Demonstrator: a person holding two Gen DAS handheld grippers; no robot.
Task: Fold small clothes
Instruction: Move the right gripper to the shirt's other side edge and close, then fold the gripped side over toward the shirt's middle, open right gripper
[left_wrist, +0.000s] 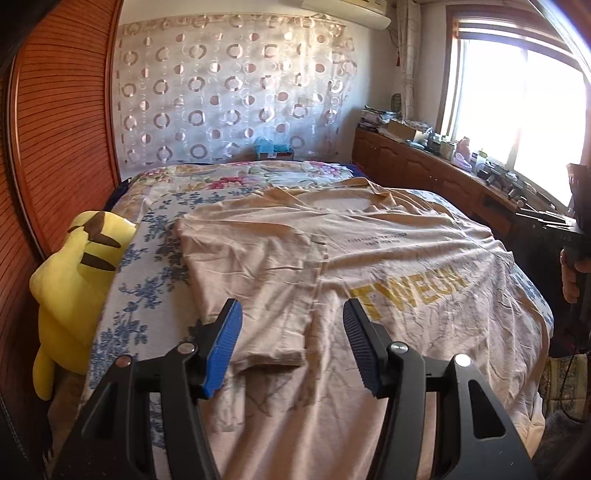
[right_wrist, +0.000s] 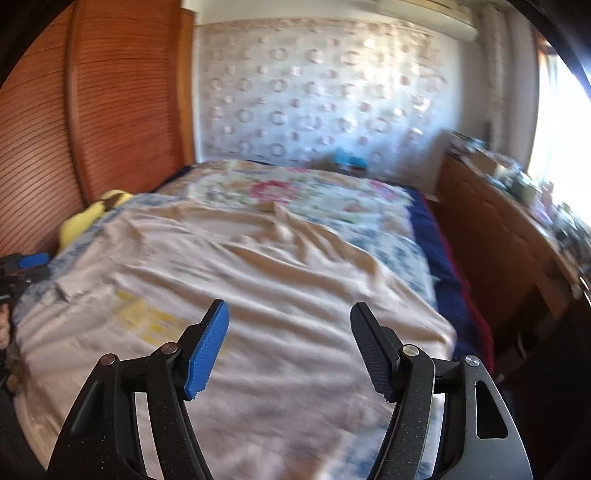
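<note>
The left tool (left_wrist: 292, 314) is held level with its blue-padded fingers (left_wrist: 221, 350) spread wide, gripping nothing. The right tool (right_wrist: 289, 315) is likewise wide apart and bare. A hand (left_wrist: 571, 273) grips the right tool's handle at the left view's edge.

Daylight floods from window (left_wrist: 517, 110) at right, blown out with glare. Left wrist view sharp; right wrist view motion-blurred throughout. Heavy fisheye bending and dark vignetting at edges.

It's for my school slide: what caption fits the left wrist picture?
Open left gripper hovers over a beige T-shirt spread on the bed, beside a yellow plush toy.
</note>
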